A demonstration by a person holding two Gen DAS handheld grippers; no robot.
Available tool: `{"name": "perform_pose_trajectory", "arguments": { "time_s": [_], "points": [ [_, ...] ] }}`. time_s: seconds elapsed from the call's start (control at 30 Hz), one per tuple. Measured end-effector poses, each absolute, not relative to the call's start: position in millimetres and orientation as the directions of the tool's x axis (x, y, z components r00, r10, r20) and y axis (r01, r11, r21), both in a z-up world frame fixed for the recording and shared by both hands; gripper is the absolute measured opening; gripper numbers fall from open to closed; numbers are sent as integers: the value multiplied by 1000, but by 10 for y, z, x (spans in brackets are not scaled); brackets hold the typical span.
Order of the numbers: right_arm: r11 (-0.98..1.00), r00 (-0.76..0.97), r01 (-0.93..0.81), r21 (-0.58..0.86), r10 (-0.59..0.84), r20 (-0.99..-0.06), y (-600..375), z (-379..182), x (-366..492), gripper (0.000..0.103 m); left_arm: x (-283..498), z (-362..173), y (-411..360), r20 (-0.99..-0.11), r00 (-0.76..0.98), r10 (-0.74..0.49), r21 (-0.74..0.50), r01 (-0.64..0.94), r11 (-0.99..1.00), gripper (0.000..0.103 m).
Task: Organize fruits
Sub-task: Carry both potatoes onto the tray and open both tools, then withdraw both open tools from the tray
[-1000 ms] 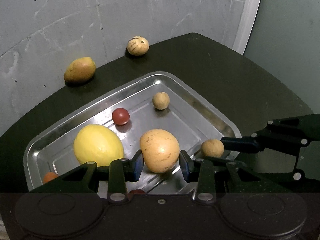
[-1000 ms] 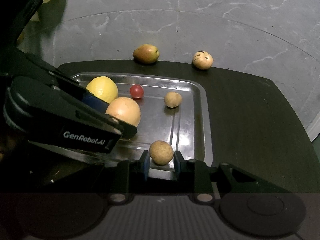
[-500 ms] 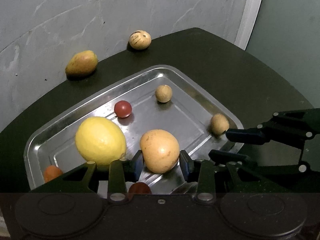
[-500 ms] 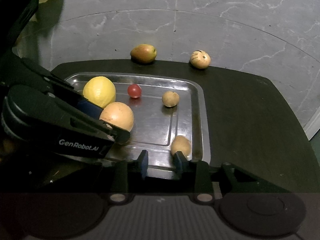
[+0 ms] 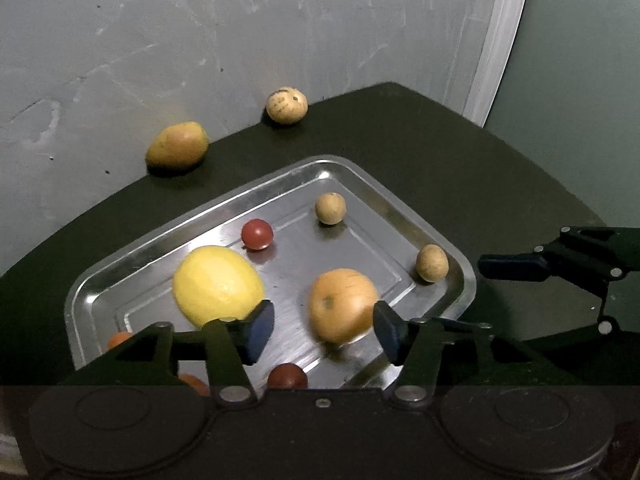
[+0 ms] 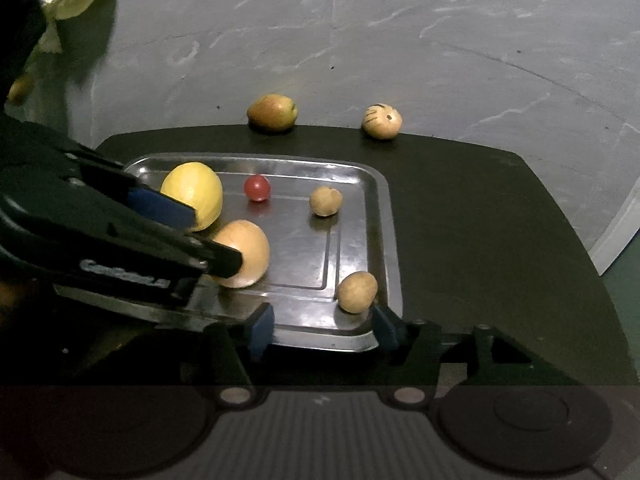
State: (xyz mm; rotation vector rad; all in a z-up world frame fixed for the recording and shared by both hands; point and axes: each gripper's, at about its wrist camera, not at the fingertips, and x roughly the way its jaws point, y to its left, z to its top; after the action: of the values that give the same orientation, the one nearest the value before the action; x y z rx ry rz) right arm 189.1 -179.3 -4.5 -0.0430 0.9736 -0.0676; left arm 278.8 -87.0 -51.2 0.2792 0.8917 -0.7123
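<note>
Left wrist: left claw (image 5: 322,330) wide, orange fruit (image 5: 343,305) between; right claw (image 6: 322,326) wide; mango (image 5: 177,146) outside tray (image 5: 404,216).

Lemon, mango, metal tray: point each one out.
lemon (image 5: 218,282), left wrist view, middle of its yellow skin.
mango (image 6: 272,112), right wrist view, centre of its body, on the table behind the tray.
metal tray (image 6: 382,216), right wrist view, bare right-hand rim.
</note>
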Motion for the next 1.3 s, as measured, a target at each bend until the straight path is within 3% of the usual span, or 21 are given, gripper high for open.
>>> {"name": "perform_pose_trajectory", "arguments": {
  "time_s": [0.37, 0.47, 0.9, 1.3],
  "points": [
    [997, 551, 61, -49, -74, -831, -1748, 63, 1856, 95, 2730, -364, -320, -769, 473, -431, -76, 601, 795, 91],
    [997, 546, 58, -41, -66, -835, -1721, 82, 1852, 99, 2731, -356, -124, -764, 493, -416, -84, 563, 822, 101],
    [1000, 434, 1, 27, 24, -901, -1416, -16, 1908, 103, 2805, -480, 570, -802, 538, -260, -55, 367, 929, 102],
    [992, 381, -121, 16, 62, -922, -1181, -5, 2007, 103, 2978, -530, 695, -795, 582, -169, -27, 245, 969, 102]
  ]
}}
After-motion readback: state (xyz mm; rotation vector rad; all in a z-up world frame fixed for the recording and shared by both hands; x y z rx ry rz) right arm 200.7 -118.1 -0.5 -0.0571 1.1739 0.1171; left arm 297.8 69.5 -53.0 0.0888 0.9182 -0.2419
